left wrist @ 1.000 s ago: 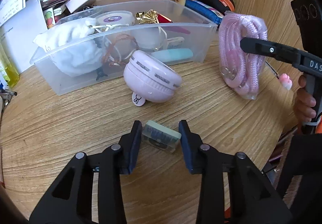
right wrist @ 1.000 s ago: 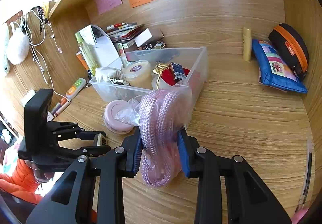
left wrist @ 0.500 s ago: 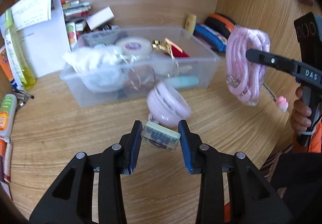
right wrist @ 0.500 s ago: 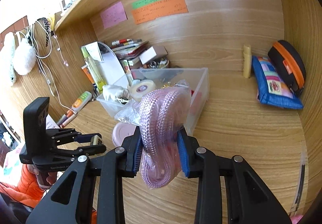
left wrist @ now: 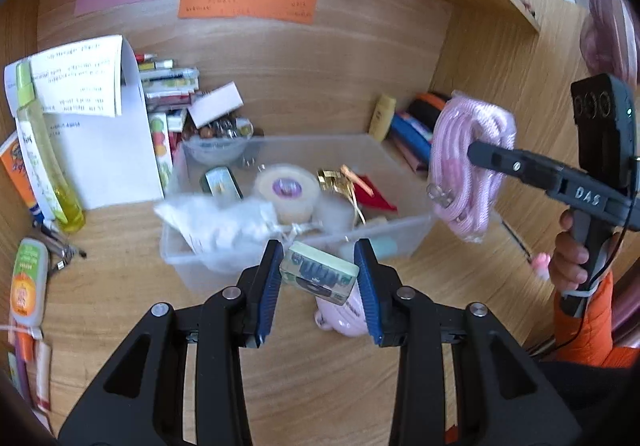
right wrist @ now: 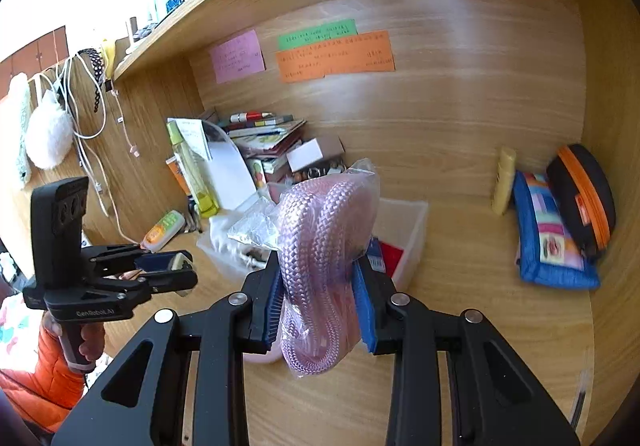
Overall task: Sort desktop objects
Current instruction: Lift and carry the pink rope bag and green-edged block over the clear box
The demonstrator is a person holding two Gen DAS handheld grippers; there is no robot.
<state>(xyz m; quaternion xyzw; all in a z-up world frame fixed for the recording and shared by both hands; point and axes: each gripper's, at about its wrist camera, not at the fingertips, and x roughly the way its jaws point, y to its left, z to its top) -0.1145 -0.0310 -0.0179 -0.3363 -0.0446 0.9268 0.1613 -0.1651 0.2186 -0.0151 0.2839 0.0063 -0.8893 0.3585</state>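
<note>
My left gripper (left wrist: 318,278) is shut on a small pale-green clear block (left wrist: 318,276) and holds it in the air just in front of the clear plastic bin (left wrist: 404,238). It also shows in the right wrist view (right wrist: 176,266). My right gripper (right wrist: 318,298) is shut on a bagged coil of pink rope (right wrist: 324,246), held up above the desk to the right of the bin (right wrist: 408,242). The rope also shows in the left wrist view (left wrist: 468,161). A pink round case (left wrist: 344,320) lies on the desk below my left fingers.
The bin holds a white cloth (left wrist: 224,230), a tape roll (left wrist: 286,189) and gold ribbon (left wrist: 332,177). Papers and books (left wrist: 96,133), a yellow bottle (left wrist: 44,161) and a tube (left wrist: 26,282) stand left. Pouches (right wrist: 548,234) lie at the back right.
Both grippers have risen from the desk. My left gripper closed on the block, lifted it and moved toward the bin. The right one keeps its hold on the rope.
</note>
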